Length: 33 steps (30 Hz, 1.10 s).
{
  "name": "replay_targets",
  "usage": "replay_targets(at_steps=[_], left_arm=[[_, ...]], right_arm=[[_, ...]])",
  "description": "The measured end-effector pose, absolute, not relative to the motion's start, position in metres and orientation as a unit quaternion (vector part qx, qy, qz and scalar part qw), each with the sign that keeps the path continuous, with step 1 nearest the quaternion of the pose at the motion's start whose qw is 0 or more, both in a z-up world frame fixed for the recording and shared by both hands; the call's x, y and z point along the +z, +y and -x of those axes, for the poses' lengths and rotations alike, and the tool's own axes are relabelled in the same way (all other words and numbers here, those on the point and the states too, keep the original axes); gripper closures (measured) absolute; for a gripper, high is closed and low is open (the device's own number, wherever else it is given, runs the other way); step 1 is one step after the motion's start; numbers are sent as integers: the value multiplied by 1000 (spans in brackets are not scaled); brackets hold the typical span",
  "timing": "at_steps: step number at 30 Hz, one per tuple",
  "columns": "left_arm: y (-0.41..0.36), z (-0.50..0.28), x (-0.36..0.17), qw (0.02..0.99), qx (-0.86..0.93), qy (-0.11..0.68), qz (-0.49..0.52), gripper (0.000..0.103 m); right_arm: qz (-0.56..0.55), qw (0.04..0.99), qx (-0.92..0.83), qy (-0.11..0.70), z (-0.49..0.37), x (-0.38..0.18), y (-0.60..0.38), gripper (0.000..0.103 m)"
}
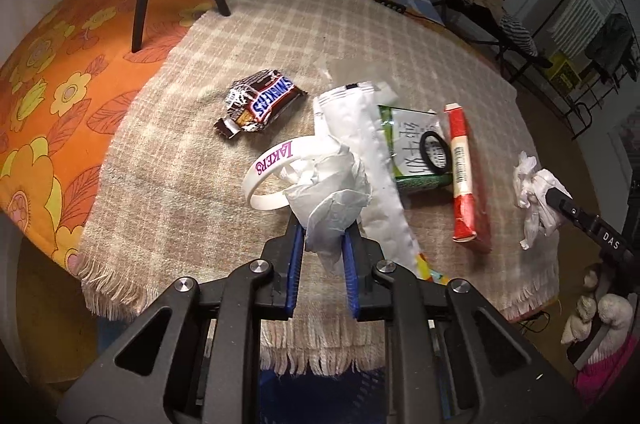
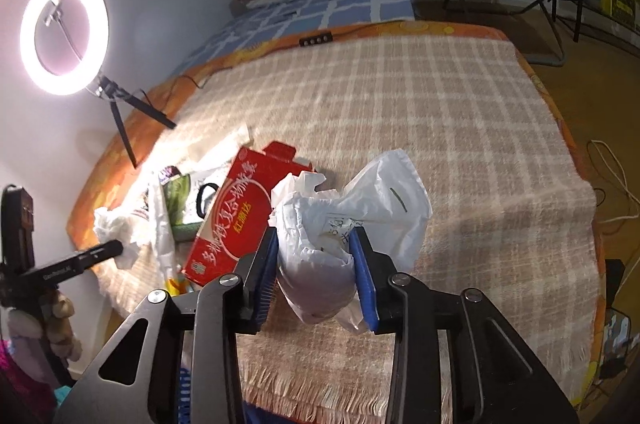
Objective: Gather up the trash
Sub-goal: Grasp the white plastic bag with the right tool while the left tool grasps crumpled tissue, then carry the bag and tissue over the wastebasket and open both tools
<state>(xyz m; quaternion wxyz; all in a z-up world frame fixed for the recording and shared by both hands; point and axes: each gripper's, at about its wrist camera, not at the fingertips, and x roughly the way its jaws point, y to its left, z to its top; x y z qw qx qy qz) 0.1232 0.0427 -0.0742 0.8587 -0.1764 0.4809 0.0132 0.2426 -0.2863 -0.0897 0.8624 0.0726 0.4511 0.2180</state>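
Two grippers, each clamping one white wad. Left gripper (image 1: 323,224) fingers nearly closed on a crumpled tissue (image 1: 332,184), just above the plaid blanket (image 1: 280,36). Right gripper (image 2: 316,252) fingers partly closed around a bunched white plastic bag (image 2: 352,208), thin, creased, faint print.

On the blanket: one Snickers wrapper (image 1: 260,102), one white Lakers wristband (image 1: 268,170) touching the tissue, one long white packet (image 1: 376,152), one green packet (image 1: 412,144) with one black hair tie (image 1: 435,154) on it, one red box (image 1: 462,176).
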Motion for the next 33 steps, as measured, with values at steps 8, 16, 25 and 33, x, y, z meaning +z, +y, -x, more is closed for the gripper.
replay_targets(at_steps=[8, 16, 25, 33], left_arm=[[49, -132, -93, 823, -5, 528, 211, 86], [45, -108, -91, 822, -4, 536, 191, 86], [37, -61, -70, 845, -8, 512, 153, 86], [18, -23, -64, 848, -28, 512, 133, 86]], right_arm=[[-74, 869, 223, 436, -234, -73, -293, 69], [-75, 869, 247, 423, -218, -59, -287, 69], [-43, 857, 307, 412, -169, -44, -261, 69], [-10, 833, 365, 416, -112, -46, -235, 69]])
